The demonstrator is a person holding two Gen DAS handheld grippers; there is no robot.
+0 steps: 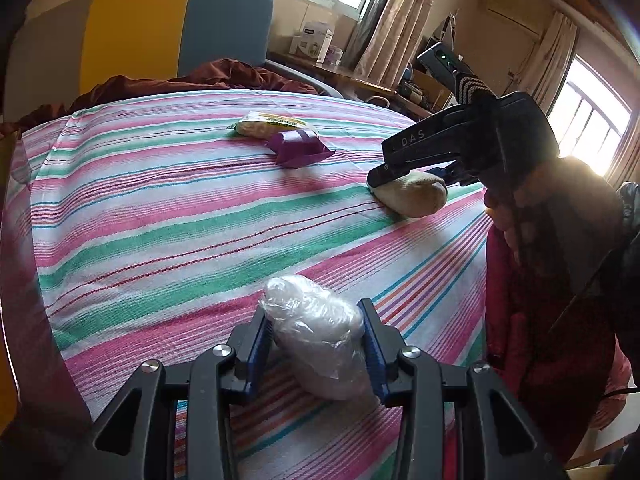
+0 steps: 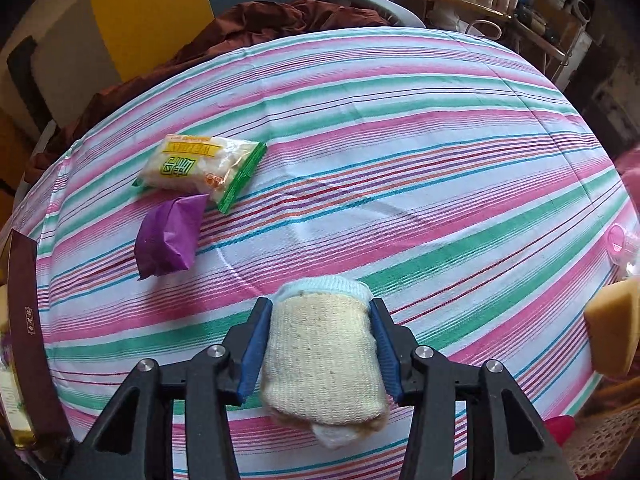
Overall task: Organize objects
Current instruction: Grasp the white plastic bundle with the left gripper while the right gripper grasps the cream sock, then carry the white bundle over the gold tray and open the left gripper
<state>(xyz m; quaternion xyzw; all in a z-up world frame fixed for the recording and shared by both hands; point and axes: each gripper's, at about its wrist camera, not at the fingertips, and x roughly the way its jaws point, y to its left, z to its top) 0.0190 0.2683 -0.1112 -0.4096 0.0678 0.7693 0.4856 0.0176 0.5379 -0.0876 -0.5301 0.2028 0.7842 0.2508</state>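
My left gripper (image 1: 316,316) is shut on a clear plastic-wrapped bundle (image 1: 320,336) low over the striped bedsheet (image 1: 160,220). My right gripper (image 2: 318,308) is shut on a cream rolled sock (image 2: 320,360) with a pale blue cuff; it also shows in the left wrist view (image 1: 412,196), resting on the sheet under the right gripper (image 1: 380,178). A purple packet (image 2: 170,236) and a yellow-green snack packet (image 2: 200,168) lie side by side on the sheet, left of and beyond the right gripper. Both also show in the left wrist view, purple (image 1: 298,148) and snack (image 1: 270,124).
A dark red blanket (image 2: 256,24) is bunched at the bed's far end before a yellow and blue headboard (image 1: 176,32). A brown box (image 2: 28,320) stands at the left edge. A yellow sponge (image 2: 614,328) and a wicker basket (image 2: 600,440) sit at the right.
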